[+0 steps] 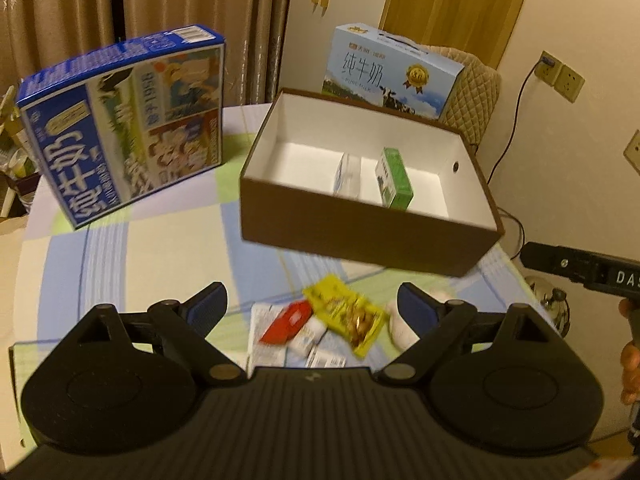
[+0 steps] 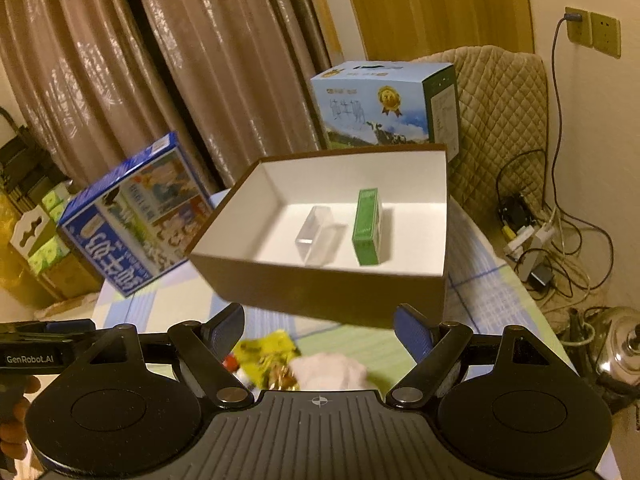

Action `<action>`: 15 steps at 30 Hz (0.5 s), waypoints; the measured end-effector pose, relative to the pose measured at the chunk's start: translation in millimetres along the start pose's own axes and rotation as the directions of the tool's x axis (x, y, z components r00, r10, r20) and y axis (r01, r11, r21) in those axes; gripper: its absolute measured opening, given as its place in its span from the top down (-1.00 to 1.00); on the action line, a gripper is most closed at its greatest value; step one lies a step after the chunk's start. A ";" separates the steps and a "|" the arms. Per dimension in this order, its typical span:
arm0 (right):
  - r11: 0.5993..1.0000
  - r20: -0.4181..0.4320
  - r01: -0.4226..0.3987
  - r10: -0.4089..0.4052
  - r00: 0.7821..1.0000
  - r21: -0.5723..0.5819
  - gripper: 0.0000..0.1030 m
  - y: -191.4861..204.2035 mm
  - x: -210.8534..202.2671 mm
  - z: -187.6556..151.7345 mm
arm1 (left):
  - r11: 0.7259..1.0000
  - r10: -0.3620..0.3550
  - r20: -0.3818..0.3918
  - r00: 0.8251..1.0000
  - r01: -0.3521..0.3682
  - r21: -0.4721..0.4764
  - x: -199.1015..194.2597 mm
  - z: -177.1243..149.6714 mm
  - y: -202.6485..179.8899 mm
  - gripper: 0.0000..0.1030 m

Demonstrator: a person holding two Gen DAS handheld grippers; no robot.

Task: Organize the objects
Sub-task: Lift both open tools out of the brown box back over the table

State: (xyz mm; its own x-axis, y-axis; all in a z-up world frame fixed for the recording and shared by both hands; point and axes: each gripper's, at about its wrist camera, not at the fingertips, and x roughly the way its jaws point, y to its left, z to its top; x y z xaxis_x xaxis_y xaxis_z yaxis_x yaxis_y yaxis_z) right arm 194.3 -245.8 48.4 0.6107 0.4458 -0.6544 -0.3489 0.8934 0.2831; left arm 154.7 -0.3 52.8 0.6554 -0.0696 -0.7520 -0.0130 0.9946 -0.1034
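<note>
- Your left gripper (image 1: 312,308) hangs with its blue-padded fingers (image 1: 208,306) spread wide and nothing between them; below them lies the small pile on the table (image 1: 160,248).
- Your right gripper (image 2: 319,330) is likewise spread apart and empty, poised over the same pile, just short of the brown box (image 2: 320,288).
- Writing you can read: "GenRobot.AI" on the side of the left gripper as seen from the right wrist camera, and "DAS" on the black body of the right gripper at the edge of the left wrist view.
- The pale blue milk carton (image 1: 390,70) behind the brown box carries Chinese characters, the words "PURE MILK", a gold medal badge and a cow on grass.
- The dark blue carton (image 1: 124,124) stands tilted at the left of the table, its large white Chinese lettering upside down to you; a barcode shows on its top edge.
- The brown box is open, white inside, with a small round hole in its right wall. Inside it a green carton (image 2: 367,227) lies beside a clear plastic case (image 2: 316,230), close but apart.
- The pile on the checked tablecloth: a yellow snack packet (image 1: 346,314), a red-and-white packet (image 1: 286,322) touching it on the left, and a pale, soft-looking lump (image 1: 402,326) on its right. Their print is too blurred to read.
</note>
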 end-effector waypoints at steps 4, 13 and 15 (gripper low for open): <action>1.000 -0.014 0.006 -0.006 1.000 -0.004 -0.54 9.4 -10.0 -19.5 | 1.000 0.012 -0.013 1.000 -0.012 -0.003 -14.8 -23.1 10.8 -0.75; 1.000 -0.072 0.017 -0.019 0.997 -0.026 -0.54 30.0 -25.4 -63.5 | 0.999 0.043 -0.029 0.999 -0.043 -0.001 -38.4 -60.7 28.8 -0.75; 1.000 -0.086 0.015 -0.017 0.996 -0.023 -0.54 32.3 -27.2 -71.3 | 0.999 0.050 -0.031 0.998 -0.050 0.003 -42.7 -67.6 31.3 -0.75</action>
State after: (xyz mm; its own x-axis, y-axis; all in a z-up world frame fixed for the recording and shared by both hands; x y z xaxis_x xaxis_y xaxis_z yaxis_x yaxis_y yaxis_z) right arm 115.7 -233.0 25.4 0.5529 0.4244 -0.7171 -0.3562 0.8984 0.2571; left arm 75.2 28.5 37.7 0.6302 -0.0220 -0.7761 -0.0432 0.9971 -0.0634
